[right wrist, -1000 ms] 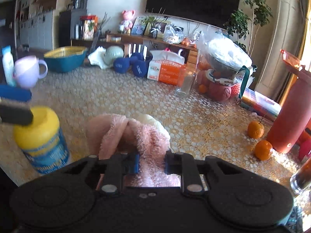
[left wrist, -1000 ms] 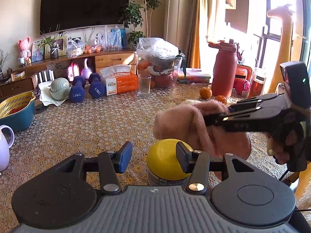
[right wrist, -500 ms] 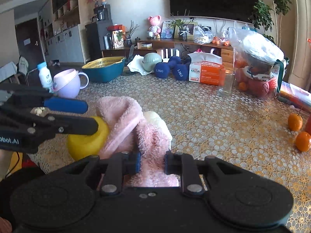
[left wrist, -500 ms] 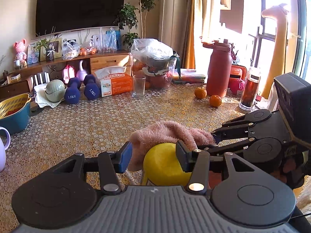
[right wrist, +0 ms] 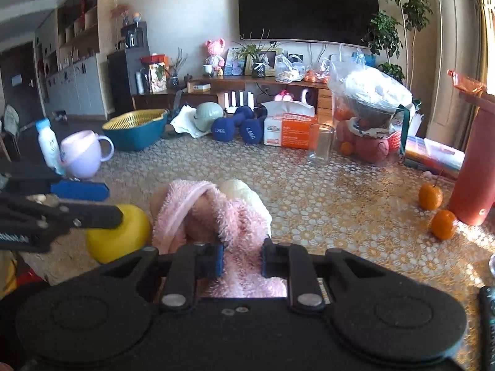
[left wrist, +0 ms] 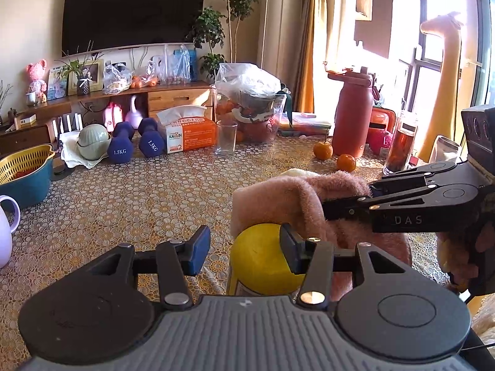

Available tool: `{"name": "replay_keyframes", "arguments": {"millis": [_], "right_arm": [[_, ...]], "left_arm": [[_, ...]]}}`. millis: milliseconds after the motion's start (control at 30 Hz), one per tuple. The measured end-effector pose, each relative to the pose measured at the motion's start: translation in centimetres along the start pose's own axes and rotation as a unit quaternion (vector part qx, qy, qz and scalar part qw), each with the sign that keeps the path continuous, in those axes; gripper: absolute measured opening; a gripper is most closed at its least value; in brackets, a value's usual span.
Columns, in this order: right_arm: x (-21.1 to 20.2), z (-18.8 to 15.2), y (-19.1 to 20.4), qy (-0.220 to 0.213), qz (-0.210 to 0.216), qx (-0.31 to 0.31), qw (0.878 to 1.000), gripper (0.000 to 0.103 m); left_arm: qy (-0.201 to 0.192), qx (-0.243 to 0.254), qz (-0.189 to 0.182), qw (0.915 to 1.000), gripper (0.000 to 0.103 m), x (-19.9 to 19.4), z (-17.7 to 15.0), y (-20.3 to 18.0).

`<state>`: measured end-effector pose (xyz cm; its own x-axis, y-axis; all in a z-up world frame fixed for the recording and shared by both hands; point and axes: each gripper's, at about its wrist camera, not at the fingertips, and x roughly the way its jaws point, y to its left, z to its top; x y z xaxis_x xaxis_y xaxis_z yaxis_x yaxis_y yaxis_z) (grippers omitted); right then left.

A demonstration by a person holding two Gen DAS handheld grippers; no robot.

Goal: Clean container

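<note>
A container with a round yellow lid (left wrist: 260,262) stands on the patterned tablecloth close below my left gripper (left wrist: 244,252). That gripper is open; its right finger overlaps the lid's right side and its blue-padded left finger is clear of it. My right gripper (right wrist: 243,259) is shut on a fluffy pink cloth (right wrist: 216,216). In the left wrist view the pink cloth (left wrist: 278,204) drapes over the far right of the lid, with the right gripper (left wrist: 343,199) reaching in from the right. From the right wrist, the yellow lid (right wrist: 120,238) shows left of the cloth, under the left gripper (right wrist: 96,202).
A clear glass (left wrist: 225,137), an orange tissue box (left wrist: 188,131) and blue dumbbells (left wrist: 123,147) stand further back. Two oranges (left wrist: 334,156) and a red bottle (left wrist: 352,114) are to the right. A purple cup (right wrist: 83,154) and a teal basket (right wrist: 136,131) are to the left.
My right gripper has brought the pink cloth from beside the container onto the yellow lid and shifted it across the top. The left gripper has stayed open by the lid.
</note>
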<state>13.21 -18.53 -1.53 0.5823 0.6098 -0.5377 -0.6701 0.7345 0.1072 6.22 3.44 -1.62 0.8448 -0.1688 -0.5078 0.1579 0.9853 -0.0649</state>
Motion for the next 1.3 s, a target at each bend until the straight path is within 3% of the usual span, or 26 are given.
{"name": "replay_keyframes", "arguments": {"millis": [67, 233, 400, 500, 633, 767, 833, 1033, 1167, 1300], "right_arm": [[0.5, -0.2, 0.9, 0.007, 0.006, -0.014, 1.0, 0.019], [2.1, -1.8, 3.6, 0.028, -0.029, -0.11, 0.993, 0.019], [3.1, -2.8, 3.8, 0.047, -0.08, -0.178, 0.98, 0.02], [3.2, -3.2, 3.1, 0.051, -0.098, -0.179, 0.978, 0.021], [3.0, -3.0, 1.6, 0.064, -0.05, -0.11, 0.991, 0.027], [2.7, -2.6, 0.0, 0.07, -0.009, -0.033, 0.997, 0.049], [2.3, -2.4, -0.4, 0.067, 0.016, -0.01, 0.998, 0.073], [2.4, -3.2, 2.9, 0.077, 0.022, -0.085, 0.993, 0.087], [3.6, -4.3, 5.7, 0.085, -0.02, -0.165, 0.982, 0.086], [4.5, -5.5, 7.7, 0.082, -0.076, -0.237, 0.965, 0.063]], "left_arm": [[-0.001, 0.001, 0.0, 1.0, 0.048, 0.0, 0.0, -0.1], [0.0, 0.001, -0.001, 1.0, 0.048, 0.0, 0.0, -0.2], [0.0, 0.0, -0.001, 1.0, 0.048, 0.0, 0.0, -0.2], [0.0, -0.002, -0.001, 1.0, 0.048, 0.1, 0.1, -0.2], [0.001, -0.002, -0.001, 1.0, 0.048, 0.1, 0.1, -0.2], [0.002, -0.001, 0.0, 1.0, 0.048, 0.2, 0.1, -0.1], [0.002, -0.002, -0.001, 1.0, 0.048, 0.2, 0.1, 0.0], [0.003, -0.005, -0.001, 1.0, 0.048, 0.2, 0.1, 0.1], [0.004, -0.002, -0.001, 1.0, 0.048, 0.3, 0.2, 0.1], [0.004, -0.004, -0.001, 1.0, 0.048, 0.3, 0.2, 0.2]]}}
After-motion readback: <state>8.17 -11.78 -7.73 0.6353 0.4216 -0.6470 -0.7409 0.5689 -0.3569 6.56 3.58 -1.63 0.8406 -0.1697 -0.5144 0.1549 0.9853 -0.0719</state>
